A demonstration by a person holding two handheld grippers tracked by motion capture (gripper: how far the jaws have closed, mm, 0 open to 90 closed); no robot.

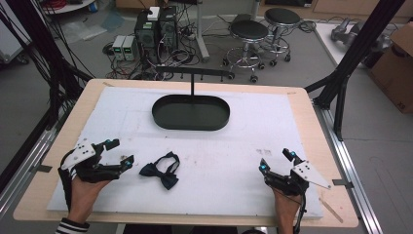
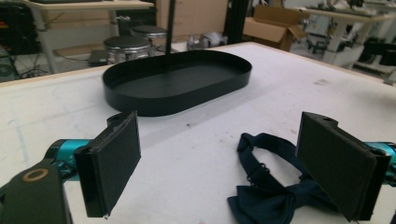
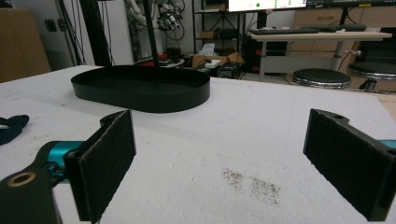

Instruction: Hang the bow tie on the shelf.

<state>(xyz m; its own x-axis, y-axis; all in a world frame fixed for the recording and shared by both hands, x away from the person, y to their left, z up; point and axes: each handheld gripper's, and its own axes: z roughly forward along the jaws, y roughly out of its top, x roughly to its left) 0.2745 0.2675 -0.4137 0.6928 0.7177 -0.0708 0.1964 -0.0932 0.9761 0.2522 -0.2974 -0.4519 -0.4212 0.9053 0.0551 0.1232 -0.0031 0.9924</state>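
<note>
Bow tie [image 1: 161,170] lies flat w/ long axis approx. diagonal, strap loop toward tray [image 1: 190,112], just beside left gripper [image 1: 120,153]; both left & right gripper [image 1: 276,159] jaws wide apart.

We hold two matching black handheld grippers, the left gripper [image 1: 120,153] and the right gripper [image 1: 277,160]. Each has two flat, rectangular black jaws faced with dark, slightly rough padding, and the jaws are mounted on bright teal blocks. A light grey three-cornered plate with small dark dots sits on top of each gripper. A black cable trails back from each one. In the gripper views, a brass-coloured ring is set in the black body at lower left. Our left wrist wears a black-and-white striped cuff [image 1: 71,226].
</note>
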